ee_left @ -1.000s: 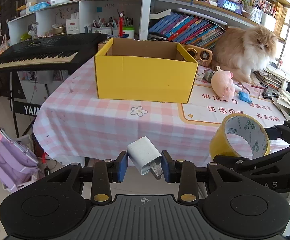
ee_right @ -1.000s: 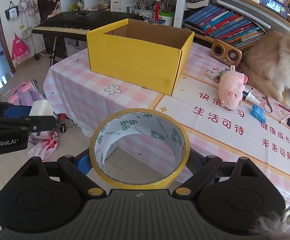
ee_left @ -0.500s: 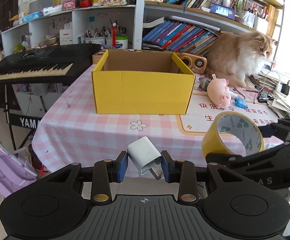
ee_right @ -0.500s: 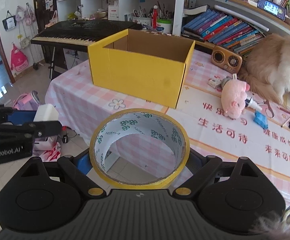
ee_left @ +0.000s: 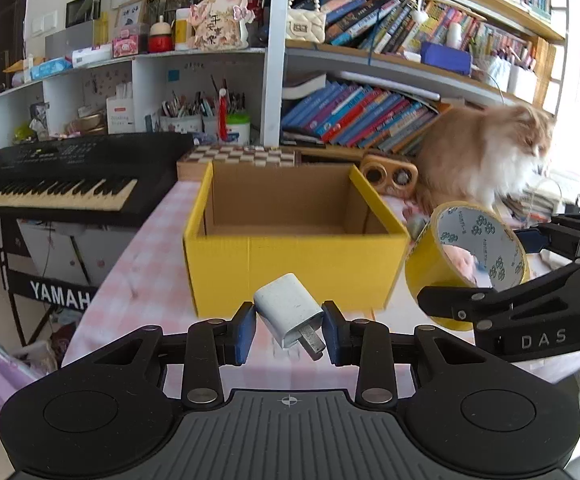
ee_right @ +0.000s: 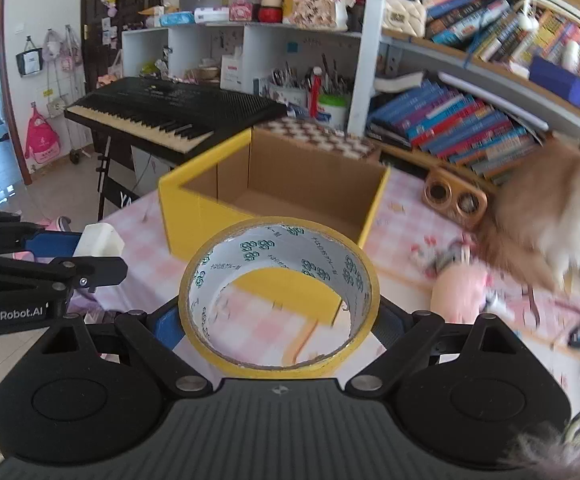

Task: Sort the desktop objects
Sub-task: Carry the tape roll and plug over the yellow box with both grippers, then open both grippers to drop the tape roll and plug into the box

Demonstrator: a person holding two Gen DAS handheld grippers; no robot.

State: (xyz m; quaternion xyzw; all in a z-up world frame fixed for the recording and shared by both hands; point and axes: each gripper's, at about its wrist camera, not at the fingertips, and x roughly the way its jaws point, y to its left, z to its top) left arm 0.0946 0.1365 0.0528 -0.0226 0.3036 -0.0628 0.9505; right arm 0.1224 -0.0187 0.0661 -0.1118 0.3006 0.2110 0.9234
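- Left wrist view: left gripper [ee_left: 289, 326] sits bottom centre, its blue pads clamped on a white charger plug [ee_left: 288, 312], which is tilted with the metal prongs pointing lower right. Held by its flat sides, so the grip looks secure for carrying.
- Yellow cardboard box [ee_left: 293, 268] stands mid-frame just beyond the plug, open top, brown inside, nothing seen in it. Judged to be the sorting bin; both items look aimed at it.
- Right gripper [ee_left: 485, 276] enters from the right edge with a yellow tape roll [ee_left: 465, 260] at the box's right corner, above the table.
- Right wrist view: right gripper [ee_right: 278, 324] is closed on the tape roll [ee_right: 280, 296], pads pressing its outer rim from both sides, hole facing the camera. Box [ee_right: 274, 188] lies straight ahead, centre frame.
- Left gripper [ee_right: 70, 252] with the plug [ee_right: 100, 240] shows at the left edge, level with the box's near corner.
- Surface: pink checked tablecloth [ee_right: 405, 224]; pink plush toy [ee_right: 457, 292] and wooden speaker [ee_right: 453, 200] to the right.
- Room: black keyboard [ee_left: 58, 184] at left, bookshelves [ee_left: 369, 112] behind, fluffy cat [ee_left: 489, 160] at upper right, blurred.
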